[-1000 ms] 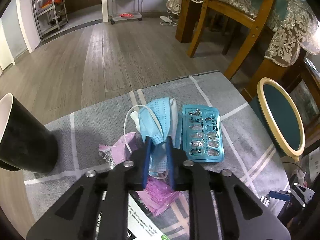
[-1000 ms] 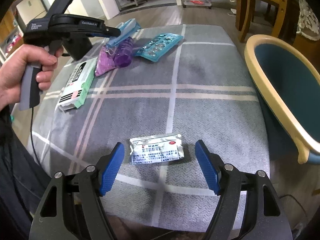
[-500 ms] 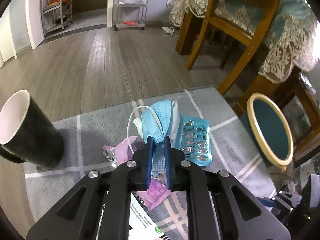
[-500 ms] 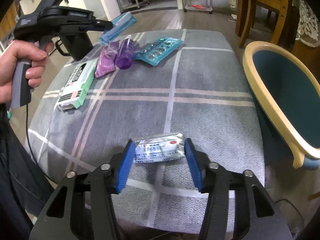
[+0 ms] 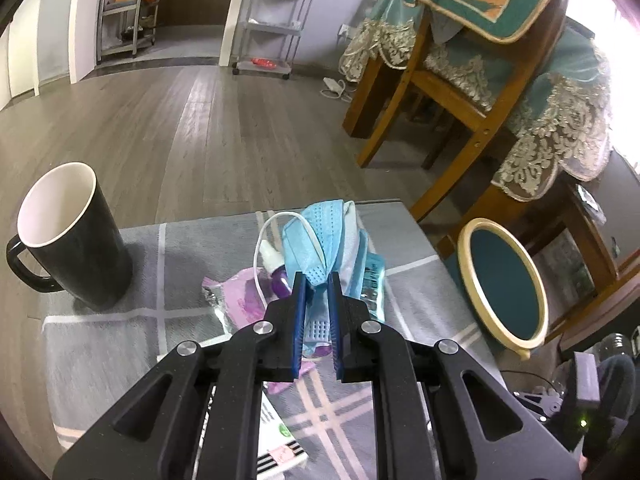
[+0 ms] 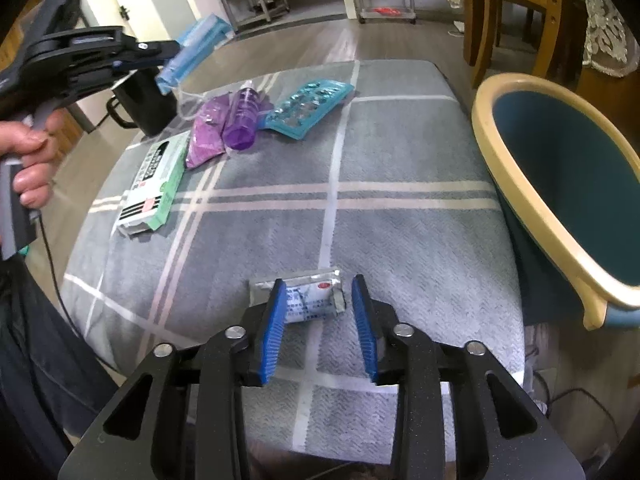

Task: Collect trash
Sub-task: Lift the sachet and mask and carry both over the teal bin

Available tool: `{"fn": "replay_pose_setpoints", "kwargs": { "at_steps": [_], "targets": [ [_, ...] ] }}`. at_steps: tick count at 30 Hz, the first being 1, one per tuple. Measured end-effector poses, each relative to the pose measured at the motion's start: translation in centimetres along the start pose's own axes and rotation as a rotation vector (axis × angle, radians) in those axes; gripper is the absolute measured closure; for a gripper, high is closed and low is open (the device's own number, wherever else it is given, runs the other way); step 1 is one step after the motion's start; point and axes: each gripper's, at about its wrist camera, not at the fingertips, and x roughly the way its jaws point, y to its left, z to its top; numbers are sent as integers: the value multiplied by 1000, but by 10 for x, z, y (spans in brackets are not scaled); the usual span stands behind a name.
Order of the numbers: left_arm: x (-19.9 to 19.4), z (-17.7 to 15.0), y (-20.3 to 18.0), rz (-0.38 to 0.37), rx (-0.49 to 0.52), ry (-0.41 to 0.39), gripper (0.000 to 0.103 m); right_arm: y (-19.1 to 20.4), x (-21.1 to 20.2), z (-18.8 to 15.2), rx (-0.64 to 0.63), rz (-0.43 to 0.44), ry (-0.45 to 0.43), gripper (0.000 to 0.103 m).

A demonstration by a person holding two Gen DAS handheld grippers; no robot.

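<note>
Currently: L tongs (image 5: 317,280) clamped tight on blue pleated face mask (image 5: 316,236), soft fabric, lifted clear of worktop (image 6: 400,220) for binning. R tongs (image 6: 318,286) part-open, jaws just been closing, straddling flat foil sachet (image 6: 316,300) near front edge; pads not seen pressing yet. Teal bin (image 6: 520,184), cream rim, beside worktop, right. Remaining: blister pack (image 6: 310,110), purple bottle (image 6: 242,124), carton (image 6: 154,186).
</note>
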Motion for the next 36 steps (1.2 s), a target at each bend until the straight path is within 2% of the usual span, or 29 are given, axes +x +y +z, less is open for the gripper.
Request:
{"fn": "replay_pose_setpoints", "kwargs": {
  "at_steps": [1, 3, 6, 13, 15, 17, 24, 36],
  "targets": [
    [-2, -1, -2, -4, 1, -4, 93, -1, 0, 0, 9, 6, 1, 55],
    [-6, -3, -7, -16, 4, -10, 93, -1, -2, -1, 15, 6, 0, 36],
    [-12, -8, -13, -31, 13, -15, 93, 4, -2, -2, -6, 9, 2, 27],
    [-11, -16, -29, -41, 54, -9, 93, 18, 10, -7, -100, -48, 23, 27],
    [-11, -17, -32, -45, 63, -5, 93, 21, 11, -8, -131, -73, 16, 39],
    [-10, -19, -35, -47, 70, -1, 93, 21, 10, -9, -144, -84, 13, 43],
    [-8, -24, -47, -59, 104, 9, 93, 15, 4, -4, -105, -59, -7, 43],
    [-2, -32, -64, -80, 145, 37, 93, -14, -36, 15, 35, -46, -141, 43]
  ]
}}
